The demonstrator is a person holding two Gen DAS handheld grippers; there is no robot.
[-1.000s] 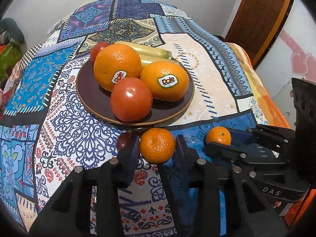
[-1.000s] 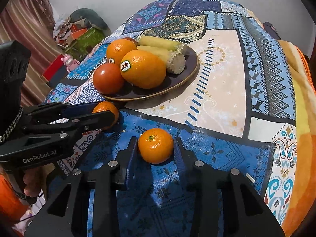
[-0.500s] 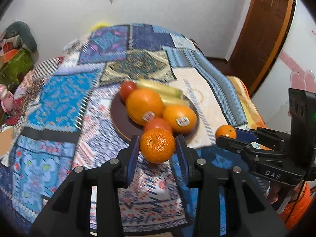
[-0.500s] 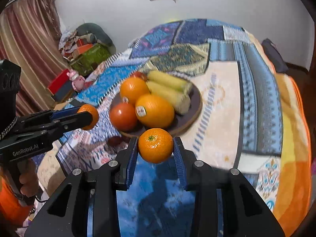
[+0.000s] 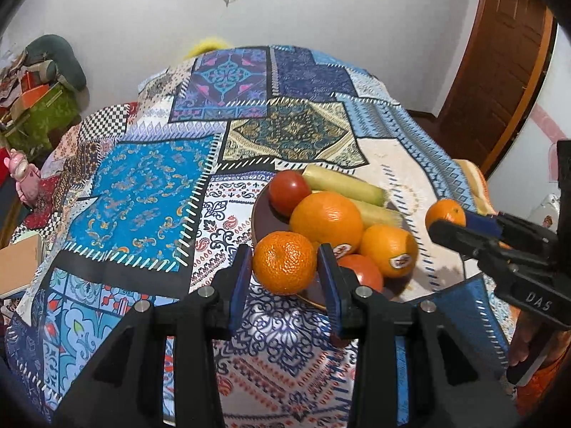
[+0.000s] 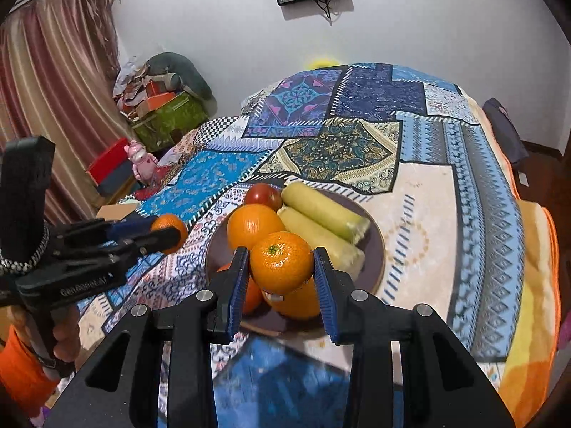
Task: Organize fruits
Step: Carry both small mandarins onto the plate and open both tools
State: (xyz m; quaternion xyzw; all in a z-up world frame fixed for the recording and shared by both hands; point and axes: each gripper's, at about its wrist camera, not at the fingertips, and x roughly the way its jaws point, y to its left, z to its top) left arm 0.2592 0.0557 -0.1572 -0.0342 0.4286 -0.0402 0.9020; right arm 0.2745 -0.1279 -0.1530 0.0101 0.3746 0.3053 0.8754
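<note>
— So what changed?
— Both mandarins (image 5: 284, 263) (image 6: 281, 262) left the bedspread (image 5: 142, 192); each hand-held gripper (image 5: 283, 271) (image 6: 280, 271) clamps one above the plate (image 6: 374, 249).
— Plate contents?
— Oranges (image 5: 326, 217), tomatoes (image 5: 288, 187), two corn pieces (image 6: 323, 212).

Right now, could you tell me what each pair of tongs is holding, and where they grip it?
The left tongs clamp one mandarin across its sides, and the right tongs clamp another mandarin the same way, its stem end facing up.

A plate (image 5: 262, 214) sits on the bed (image 5: 142, 185). On it two corn cobs (image 6: 323, 212) lie at the back, a tomato (image 5: 288, 187) to their left, and two oranges (image 5: 326, 219) in front.
</note>
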